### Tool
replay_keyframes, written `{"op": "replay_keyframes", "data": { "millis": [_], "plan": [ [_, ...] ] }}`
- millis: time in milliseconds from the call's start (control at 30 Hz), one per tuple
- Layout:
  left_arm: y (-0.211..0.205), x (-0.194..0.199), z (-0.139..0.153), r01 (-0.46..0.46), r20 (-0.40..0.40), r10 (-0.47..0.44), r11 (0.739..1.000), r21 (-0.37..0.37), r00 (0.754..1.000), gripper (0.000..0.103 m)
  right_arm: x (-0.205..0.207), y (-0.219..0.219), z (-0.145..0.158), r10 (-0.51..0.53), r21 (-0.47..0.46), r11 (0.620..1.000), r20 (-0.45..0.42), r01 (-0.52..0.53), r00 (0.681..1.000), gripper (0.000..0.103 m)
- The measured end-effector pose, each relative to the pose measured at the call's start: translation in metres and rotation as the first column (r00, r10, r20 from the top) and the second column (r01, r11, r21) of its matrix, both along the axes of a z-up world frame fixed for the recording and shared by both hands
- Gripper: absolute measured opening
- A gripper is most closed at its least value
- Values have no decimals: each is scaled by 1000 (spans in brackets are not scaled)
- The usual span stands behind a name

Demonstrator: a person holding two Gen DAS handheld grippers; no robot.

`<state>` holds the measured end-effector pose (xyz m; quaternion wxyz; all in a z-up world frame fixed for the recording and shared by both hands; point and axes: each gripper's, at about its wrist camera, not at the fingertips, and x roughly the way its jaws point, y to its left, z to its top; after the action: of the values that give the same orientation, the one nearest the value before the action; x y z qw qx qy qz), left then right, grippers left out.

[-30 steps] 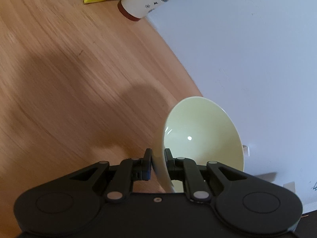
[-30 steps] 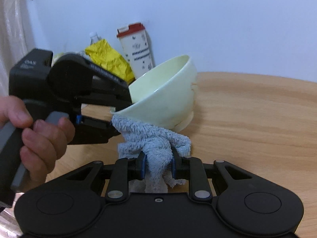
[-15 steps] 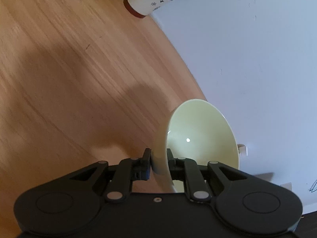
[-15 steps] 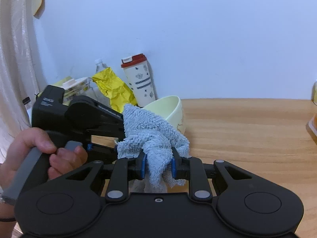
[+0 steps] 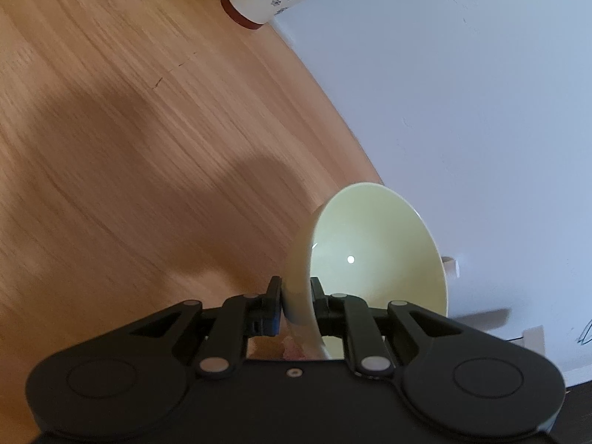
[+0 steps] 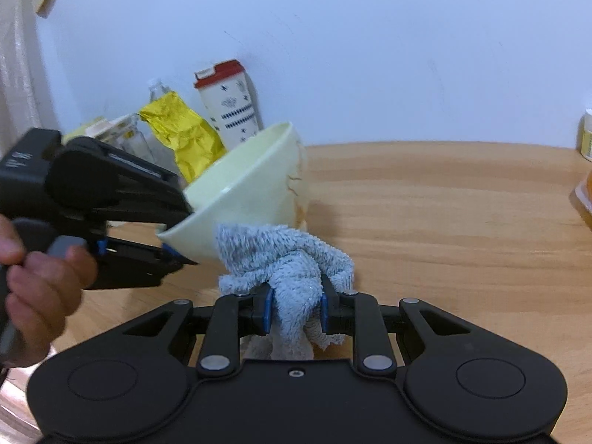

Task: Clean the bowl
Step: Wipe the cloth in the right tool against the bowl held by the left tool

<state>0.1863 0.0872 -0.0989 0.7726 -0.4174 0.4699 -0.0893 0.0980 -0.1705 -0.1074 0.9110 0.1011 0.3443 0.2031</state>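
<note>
Right wrist: cloth (image 6: 292,259) under bowl (image 6: 244,192)

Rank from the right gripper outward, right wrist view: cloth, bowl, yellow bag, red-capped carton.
1. Cloth: clamped in the right gripper.
2. Bowl: just beyond the cloth, left of centre, held tilted by the left gripper.
3. Yellow bag: behind the bowl, left.
4. Red-capped carton: by the wall, hardly farther than the bag.

No readable text for you here. The left gripper (image 6: 177,233) body carries small white lettering, too blurred to make out. The white carton (image 6: 231,111) with red cap shows only dark printed patterns, no legible words.
</note>
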Motion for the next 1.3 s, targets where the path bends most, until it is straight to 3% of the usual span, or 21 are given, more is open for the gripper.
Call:
{"op": "replay_keyframes", "data": {
  "millis": [433, 567, 767, 1133, 1300],
  "plan": [
    [-1, 6, 2, 13, 36, -14, 1000, 22, 999, 12, -7, -27, 23, -24, 103, 995, 54, 18, 998, 27],
    [-6, 8, 5, 31, 59, -35, 997, 73, 998, 13, -9, -31, 29, -33, 89, 996, 62, 27, 998, 27],
    [-12, 13, 4, 61, 65, -66, 994, 86, 996, 14, -9, -36, 28, -56, 66, 996, 70, 52, 996, 27],
    [-9, 7, -5, 67, 24, -68, 998, 20, 997, 14, 7, -27, 5, -27, 13, 1000, -3, 27, 1000, 27],
    [-12, 5, -4, 87, 30, -87, 996, 12, 996, 15, 12, -31, -4, -31, 50, 998, -25, 33, 999, 27]
  ]
}}
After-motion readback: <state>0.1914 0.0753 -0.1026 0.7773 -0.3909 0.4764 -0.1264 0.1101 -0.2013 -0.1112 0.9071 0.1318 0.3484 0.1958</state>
